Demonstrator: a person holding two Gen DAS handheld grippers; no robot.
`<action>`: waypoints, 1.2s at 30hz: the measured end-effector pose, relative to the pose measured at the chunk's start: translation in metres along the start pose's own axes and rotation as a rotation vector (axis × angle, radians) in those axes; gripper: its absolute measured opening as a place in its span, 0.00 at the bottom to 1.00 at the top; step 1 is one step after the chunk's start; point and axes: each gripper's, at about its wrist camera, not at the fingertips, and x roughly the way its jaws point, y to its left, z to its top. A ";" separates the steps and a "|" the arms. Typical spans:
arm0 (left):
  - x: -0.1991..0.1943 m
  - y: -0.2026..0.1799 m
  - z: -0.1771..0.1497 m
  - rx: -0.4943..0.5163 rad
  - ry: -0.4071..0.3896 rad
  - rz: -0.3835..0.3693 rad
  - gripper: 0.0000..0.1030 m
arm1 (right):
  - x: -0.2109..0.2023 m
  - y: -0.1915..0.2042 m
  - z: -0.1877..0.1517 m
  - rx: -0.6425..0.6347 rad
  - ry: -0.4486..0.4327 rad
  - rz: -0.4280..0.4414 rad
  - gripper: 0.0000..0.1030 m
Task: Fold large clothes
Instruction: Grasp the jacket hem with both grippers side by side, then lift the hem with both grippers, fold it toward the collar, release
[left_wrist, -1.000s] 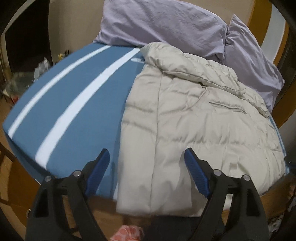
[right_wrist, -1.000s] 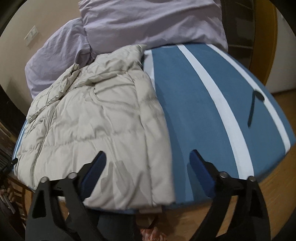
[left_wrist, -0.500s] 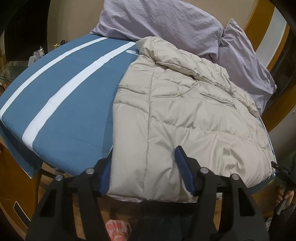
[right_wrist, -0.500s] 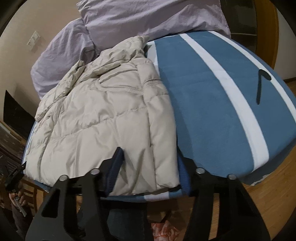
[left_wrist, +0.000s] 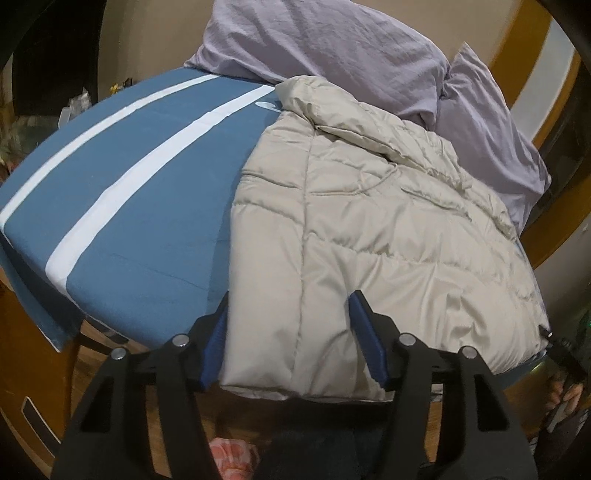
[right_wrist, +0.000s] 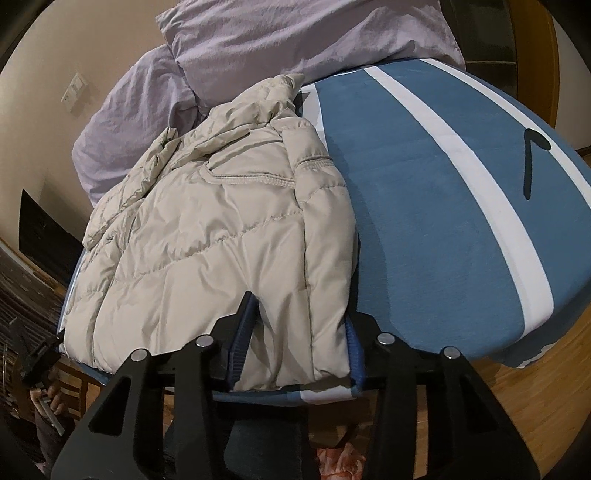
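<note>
Here, at the bottom of the left wrist view, the left gripper (left_wrist: 291, 332) has its blue pads pinched onto the near hem of a beige puffer jacket (left_wrist: 369, 229), the padded cloth bulging between them. In the right wrist view the right gripper (right_wrist: 301, 338) does likewise at the jacket's (right_wrist: 221, 236) other near corner; its jaws have just been closing, and the quilted fabric is squeezed between the pads, with a deep crease running up from the left pad.

The jacket lies spread on a blue bedcover with white stripes (left_wrist: 140, 206), its hem at the bed's near edge. It is pale, glossy and stitched in wide horizontal bands, wrinkled and puffy, with a seamed pocket flap at mid-height. It fills the centre and right of the left view and the centre-left of the right view. Its collar is rumpled and folded over at the far end, touching a lilac pillow (left_wrist: 332, 40). A second lilac pillow (left_wrist: 495, 140) sits in the upper right of the left view.
</note>
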 end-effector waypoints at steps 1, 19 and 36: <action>0.000 -0.002 -0.001 0.009 -0.001 0.001 0.57 | 0.000 0.001 0.000 -0.004 -0.002 -0.003 0.46; -0.051 -0.035 0.063 0.069 -0.181 -0.032 0.16 | -0.029 0.050 0.060 -0.106 -0.151 -0.025 0.13; -0.012 -0.070 0.210 0.090 -0.267 0.073 0.16 | 0.009 0.112 0.196 -0.138 -0.286 -0.063 0.13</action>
